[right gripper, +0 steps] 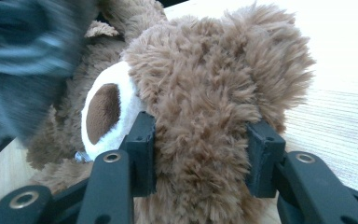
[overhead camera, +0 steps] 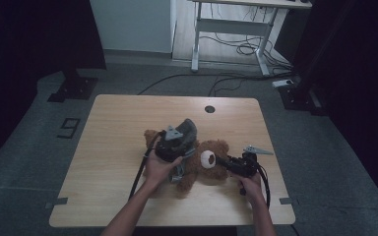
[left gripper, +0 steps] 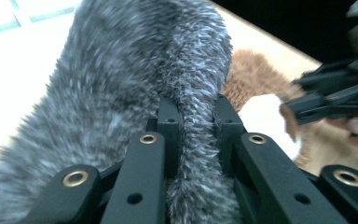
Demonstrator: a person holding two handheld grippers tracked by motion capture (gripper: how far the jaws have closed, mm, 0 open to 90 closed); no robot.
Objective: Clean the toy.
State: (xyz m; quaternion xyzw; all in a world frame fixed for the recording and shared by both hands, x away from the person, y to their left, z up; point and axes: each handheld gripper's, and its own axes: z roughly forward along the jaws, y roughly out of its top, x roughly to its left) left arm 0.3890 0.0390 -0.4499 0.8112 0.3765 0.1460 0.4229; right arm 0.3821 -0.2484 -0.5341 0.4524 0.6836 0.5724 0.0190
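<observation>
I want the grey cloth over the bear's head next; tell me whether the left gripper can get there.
Probably yes: the left gripper, shut on the grey fuzzy cloth, sits beside the teddy bear, though the right gripper clamps its head.

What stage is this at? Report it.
Done: both grips are on. The right gripper is clamped on the teddy bear's head, pinning it to the table. In hand: the left gripper is shut on a fuzzy grey garment, held above the bear's body. Left, by the look of it: getting the garment onto or away from the bear.
</observation>
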